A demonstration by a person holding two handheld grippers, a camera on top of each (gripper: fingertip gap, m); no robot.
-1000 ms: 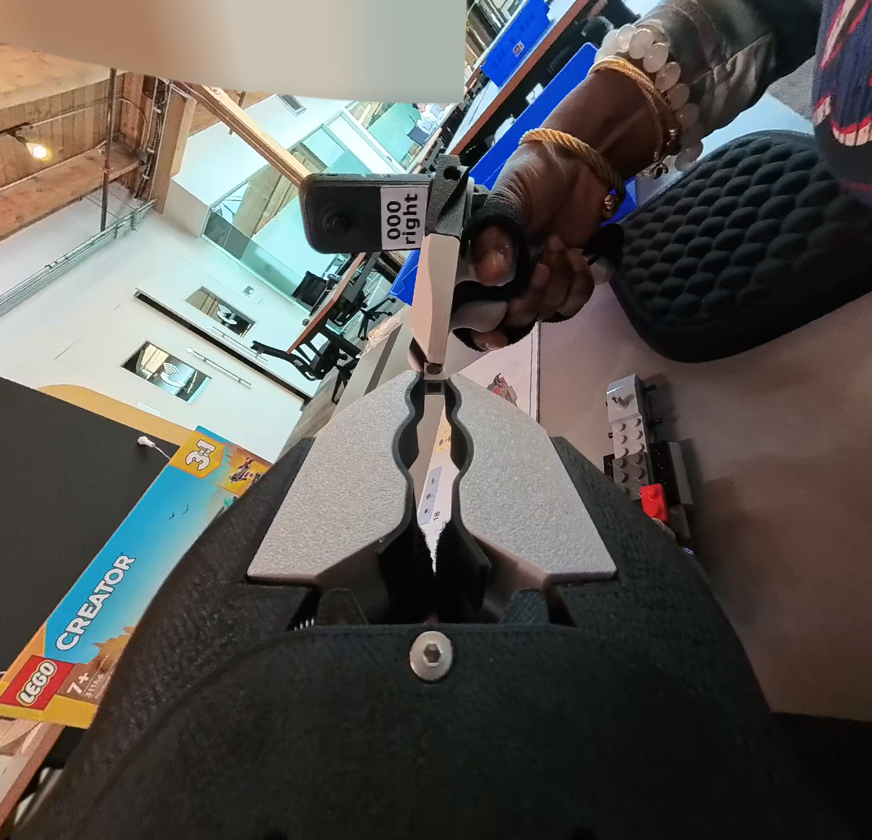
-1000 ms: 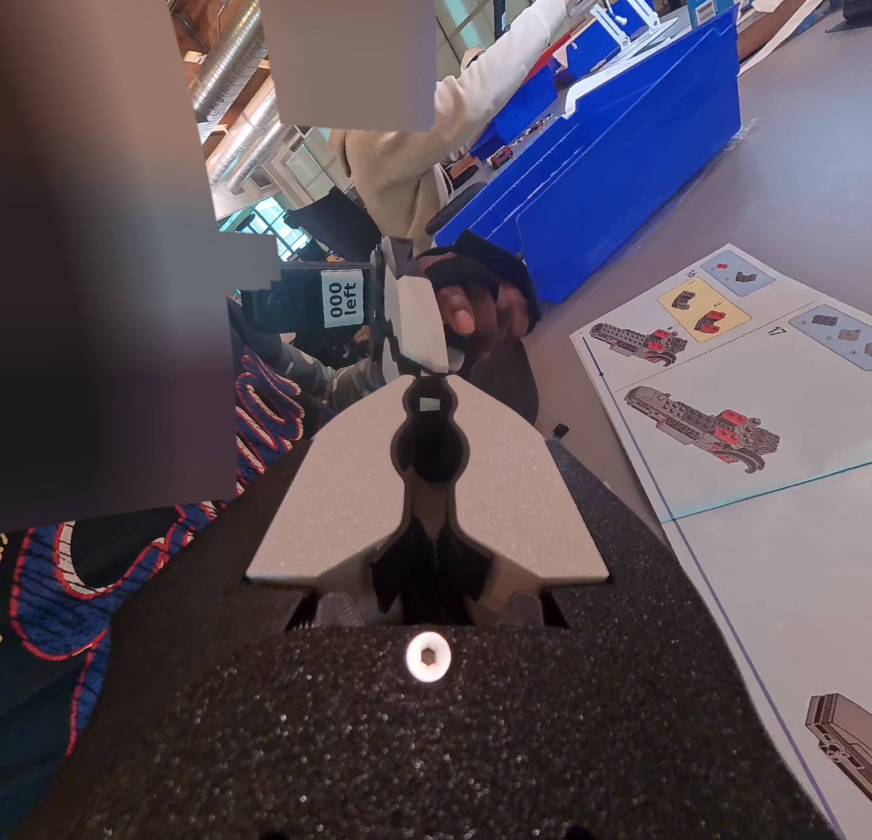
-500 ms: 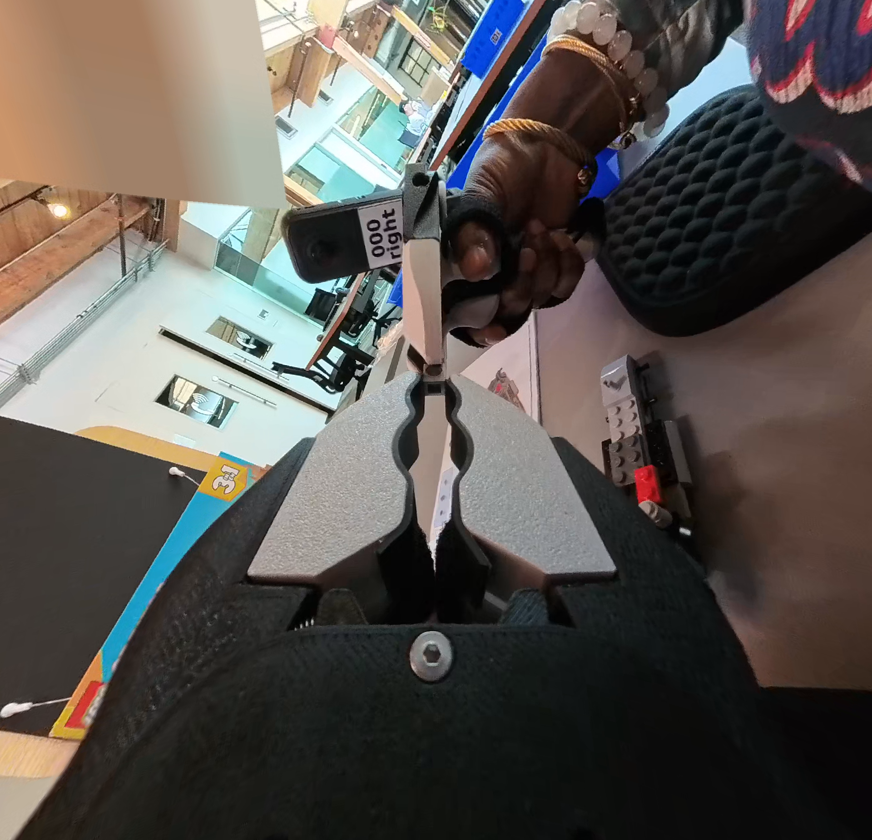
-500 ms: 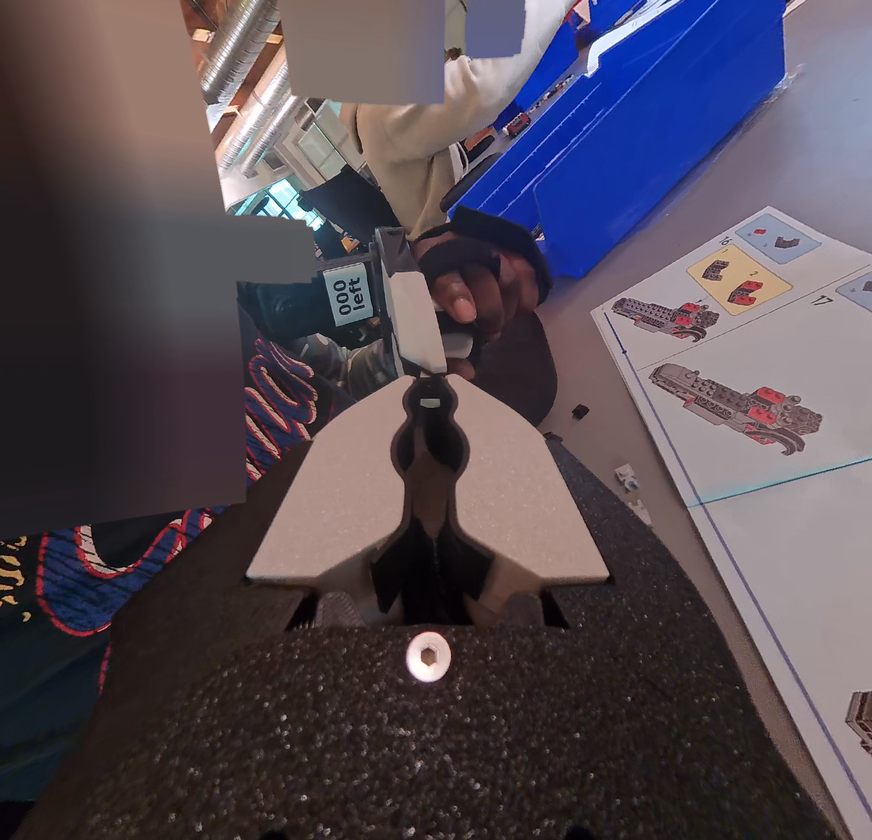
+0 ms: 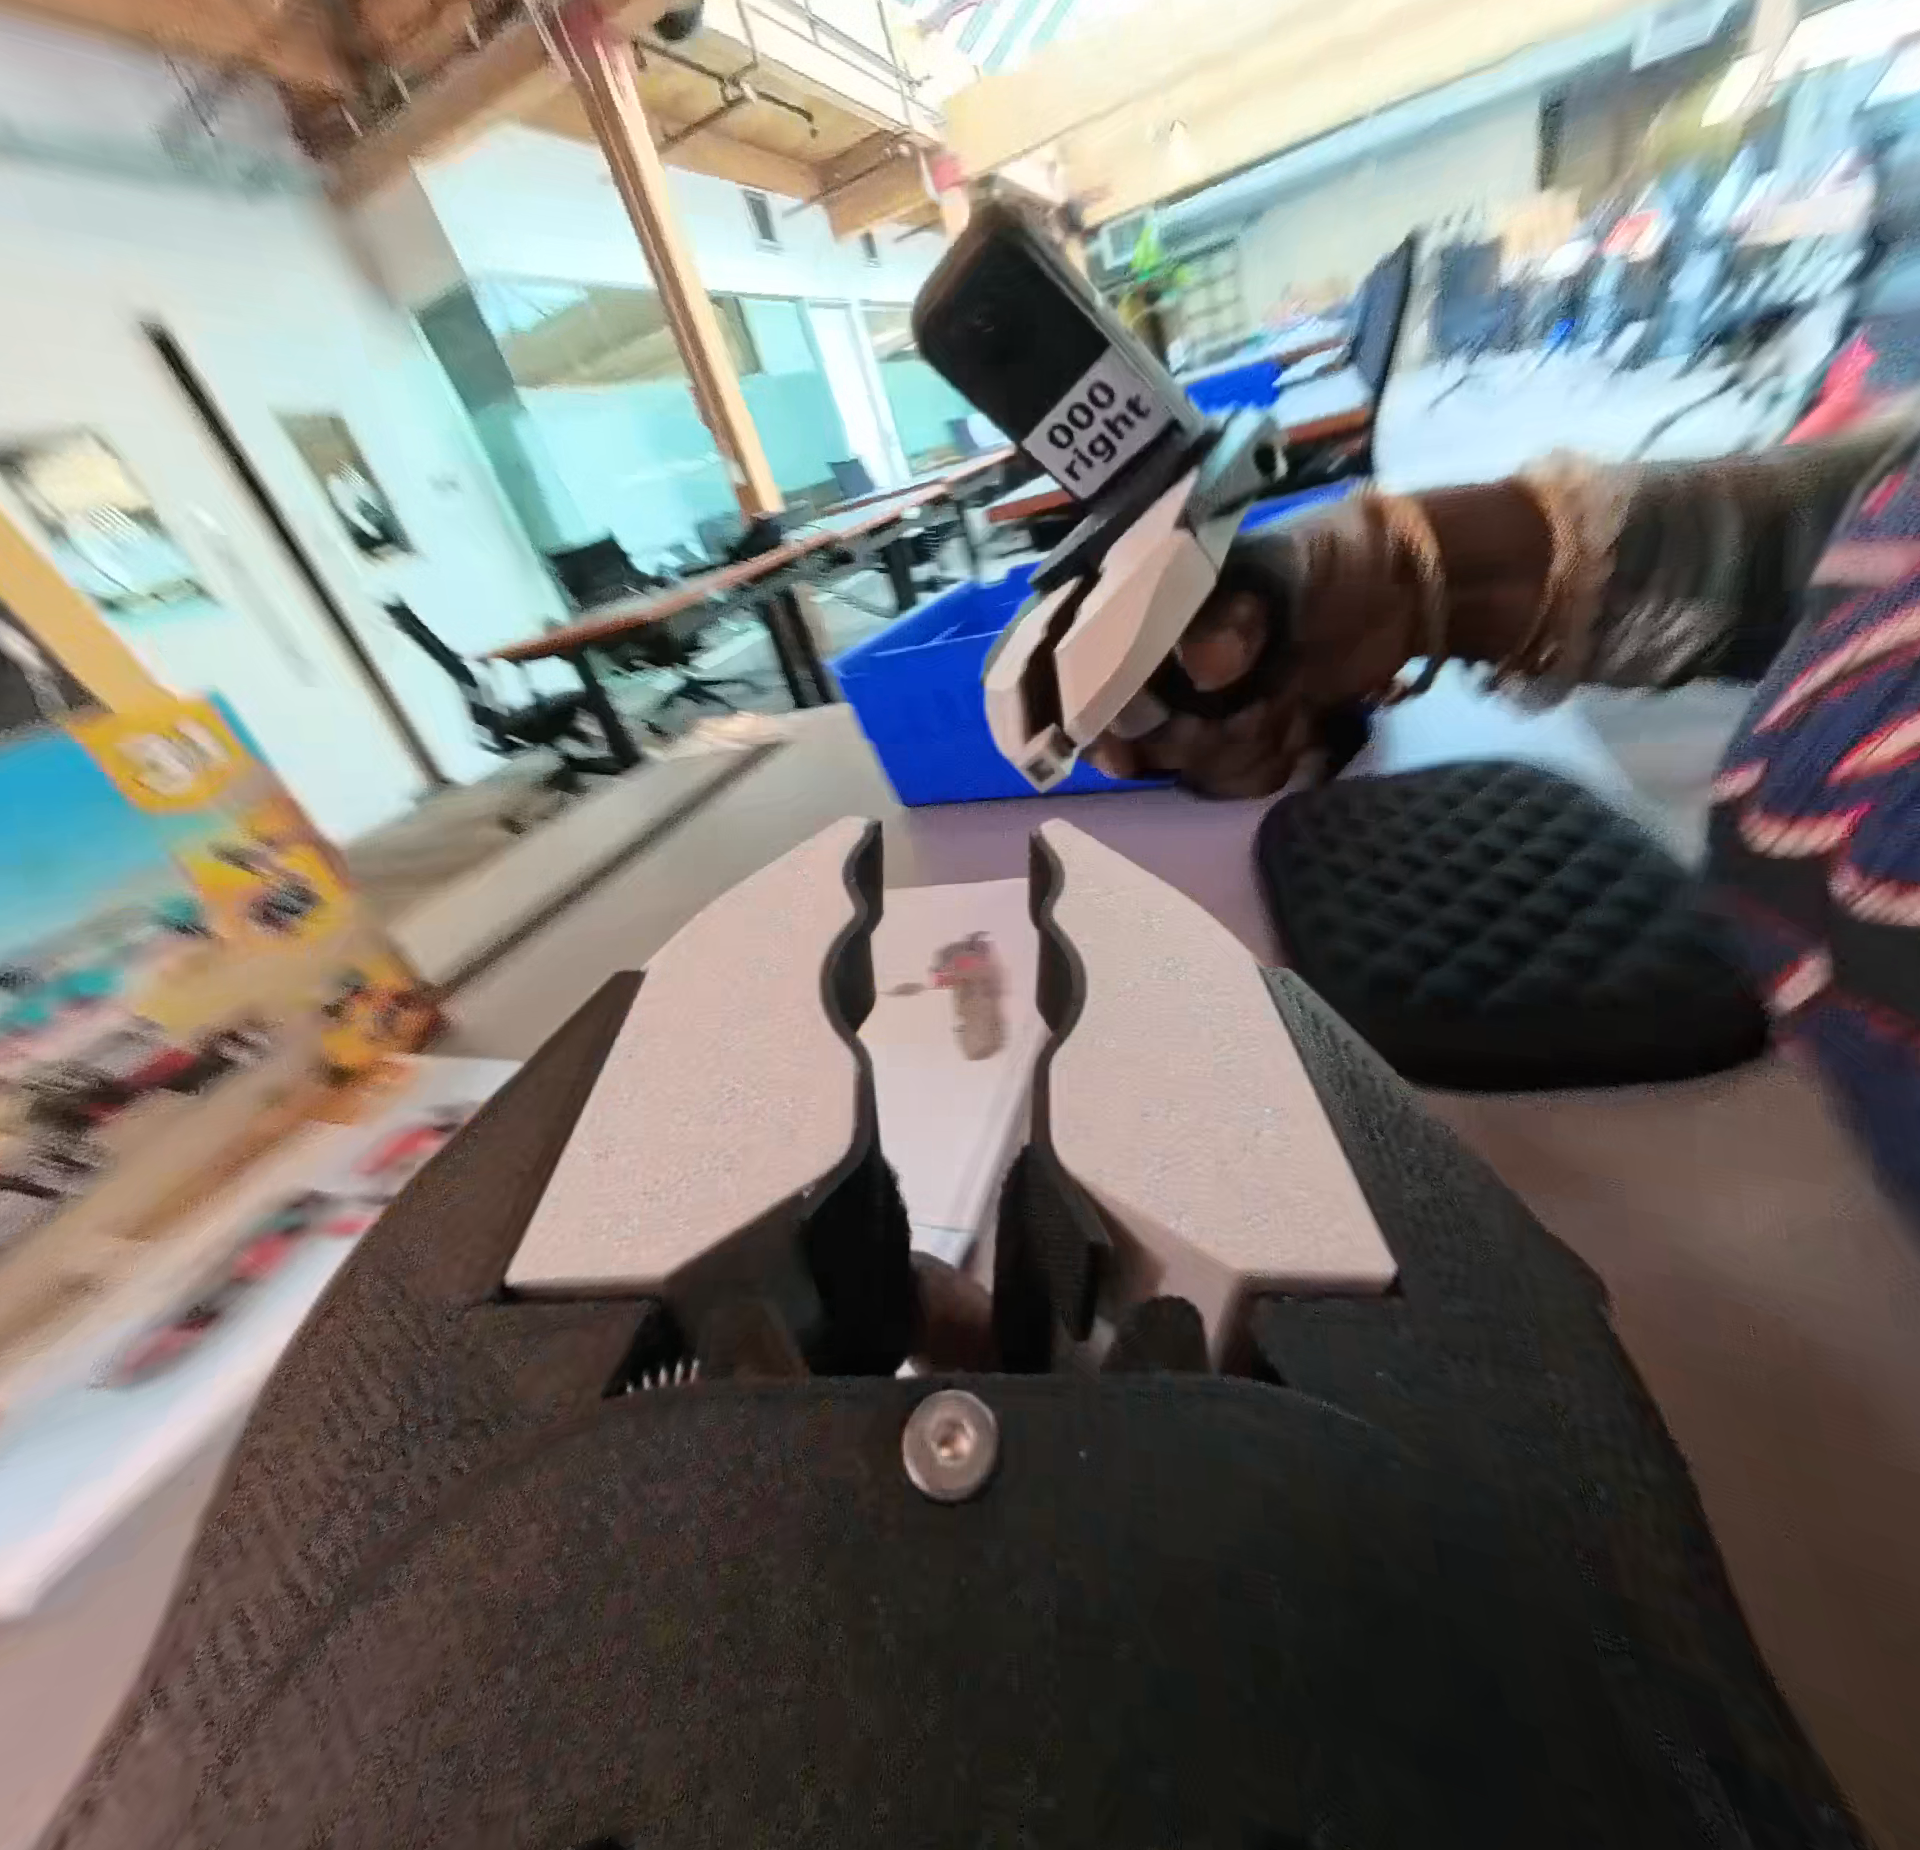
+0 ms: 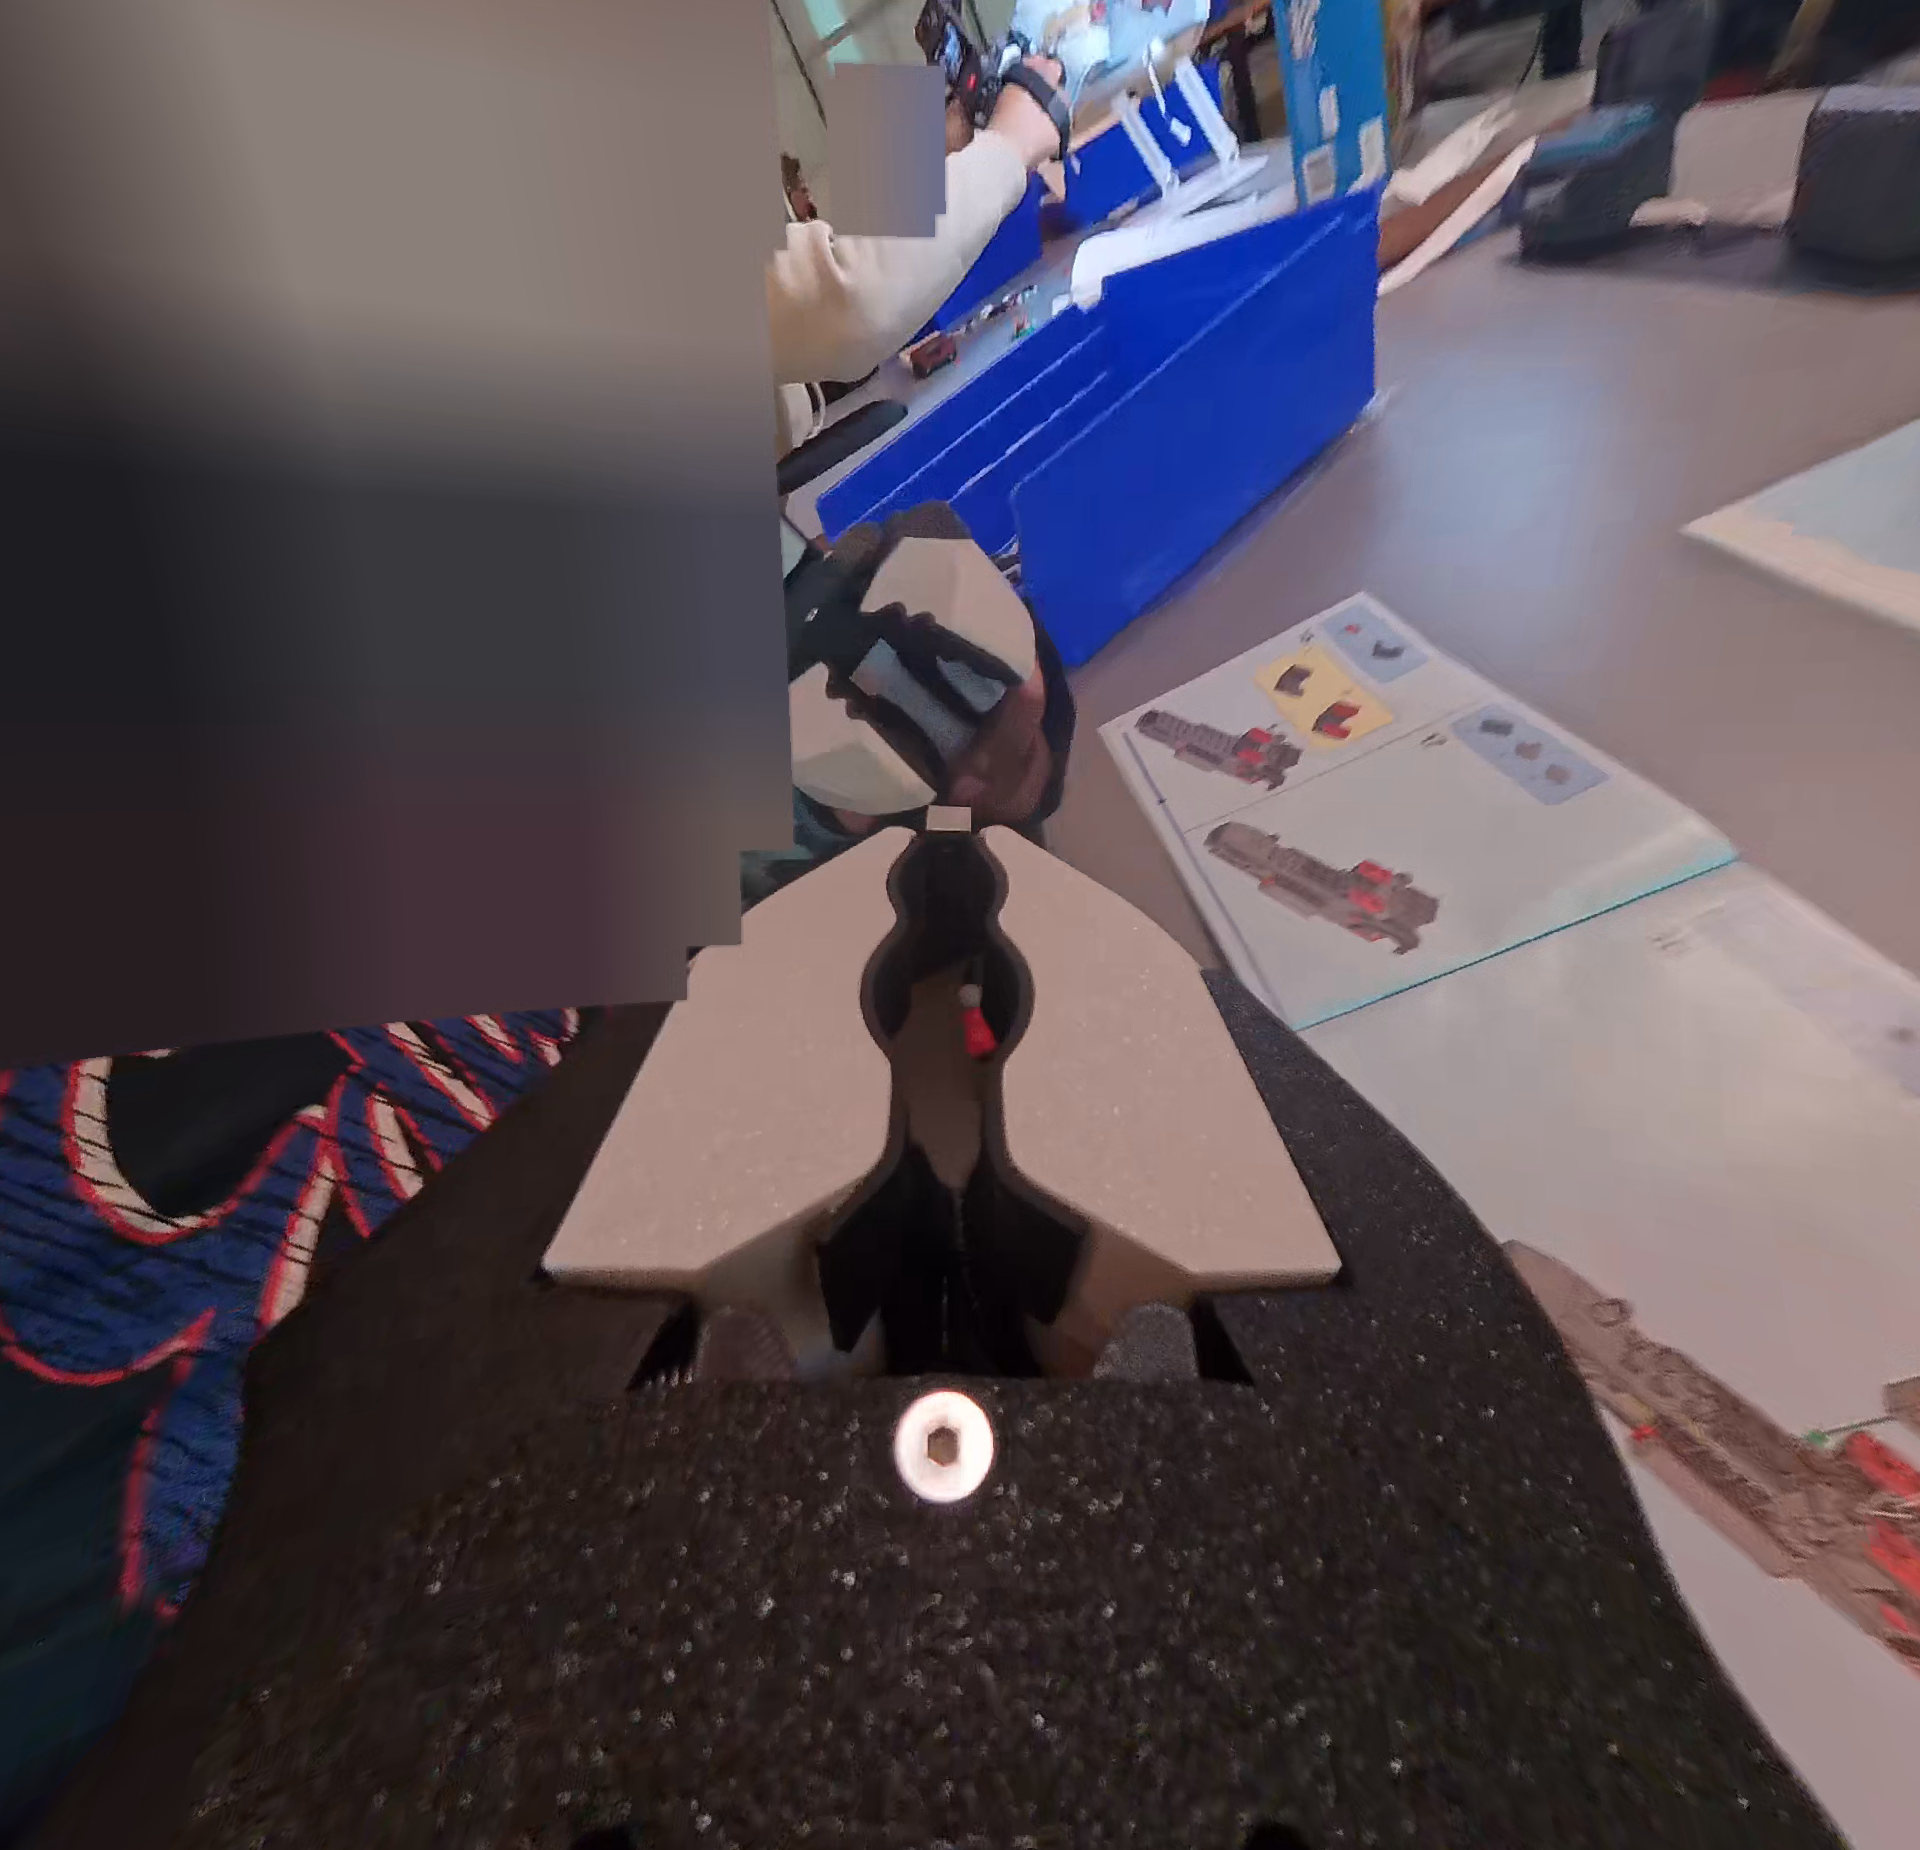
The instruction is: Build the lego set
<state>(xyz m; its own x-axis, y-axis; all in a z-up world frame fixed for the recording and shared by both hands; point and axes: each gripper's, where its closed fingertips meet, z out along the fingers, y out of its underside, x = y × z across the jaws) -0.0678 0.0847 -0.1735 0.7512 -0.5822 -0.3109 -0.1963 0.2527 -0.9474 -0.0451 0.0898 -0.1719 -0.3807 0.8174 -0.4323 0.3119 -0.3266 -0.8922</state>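
Half a second back the two grippers met tip to tip on one small pale piece; now they stand apart. The left gripper (image 5: 954,844) has let go: its jaws are spread with a clear gap and nothing between them, only a printed page on the table showing through. The right gripper (image 6: 948,832) has its jaws drawn together at the tips, pinching a small white piece (image 6: 949,816); the left wrist view shows the same small block at its tip, held in the air above the far side of the table. Through the hollow between its jaws a tiny red and white part (image 6: 975,1023) shows, though whether it is held or lies beyond I cannot tell.

The instruction booklet (image 6: 1403,813) lies open to the right on the grey table (image 6: 1507,512), showing a long dark model with red parts. A blurred dark assembly (image 6: 1756,1478) sits at the near right edge, on a page. The blue bin (image 6: 1195,470) stands farther off, and the set's box (image 5: 177,865) leans at the left.

By my reading the build is midway: a partial model exists, and this white piece has yet to be placed.
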